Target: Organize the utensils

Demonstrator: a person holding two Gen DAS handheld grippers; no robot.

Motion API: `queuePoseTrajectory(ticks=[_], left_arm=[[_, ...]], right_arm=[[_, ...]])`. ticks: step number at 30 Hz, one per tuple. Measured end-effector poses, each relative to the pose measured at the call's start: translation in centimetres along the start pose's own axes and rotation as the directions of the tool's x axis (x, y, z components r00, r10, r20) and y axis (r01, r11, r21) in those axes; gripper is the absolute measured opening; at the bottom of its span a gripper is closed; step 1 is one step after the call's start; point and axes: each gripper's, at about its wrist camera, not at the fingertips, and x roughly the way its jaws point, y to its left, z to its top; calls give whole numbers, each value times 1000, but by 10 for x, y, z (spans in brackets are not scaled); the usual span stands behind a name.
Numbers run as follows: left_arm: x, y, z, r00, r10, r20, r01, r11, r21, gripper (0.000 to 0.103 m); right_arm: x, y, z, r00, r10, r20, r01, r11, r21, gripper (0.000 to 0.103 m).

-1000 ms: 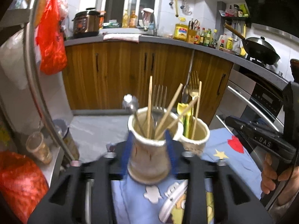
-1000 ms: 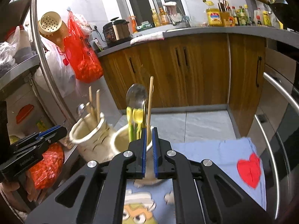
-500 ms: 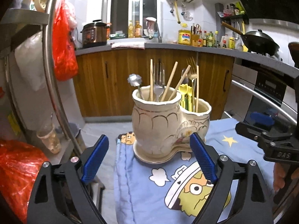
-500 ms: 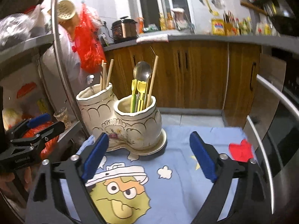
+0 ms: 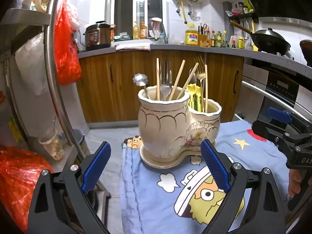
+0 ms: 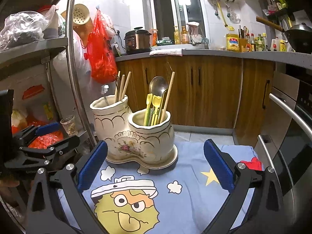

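Utensil holder [image 5: 175,128] beyond opening left gripper [image 5: 155,165]

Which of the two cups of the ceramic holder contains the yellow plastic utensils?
The shorter cup, where the yellow utensils stand beside a large metal spoon. The taller cup has none.

Left gripper [image 5: 155,166]: a second ago blue pads clamped taller pot of cream ceramic double utensil holder [image 5: 175,128]; now jaws opening, wide, clear of it, gripper pulled back. Right gripper [image 6: 155,163]: was pinched shut around wooden chopstick [image 6: 168,95] in shorter pot; now jaws opening, empty, withdrawn. Chopstick stands released in holder.
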Motion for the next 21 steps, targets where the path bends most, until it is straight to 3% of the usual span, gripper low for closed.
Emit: queuePoseTrajectory(ticks=[21], left_arm=[[-1,-4,-2,1000,-6,-3,6,1000,1,93]], right_arm=[[-1,-2,-4,1000,-4,-4,4,1000,-5,97]])
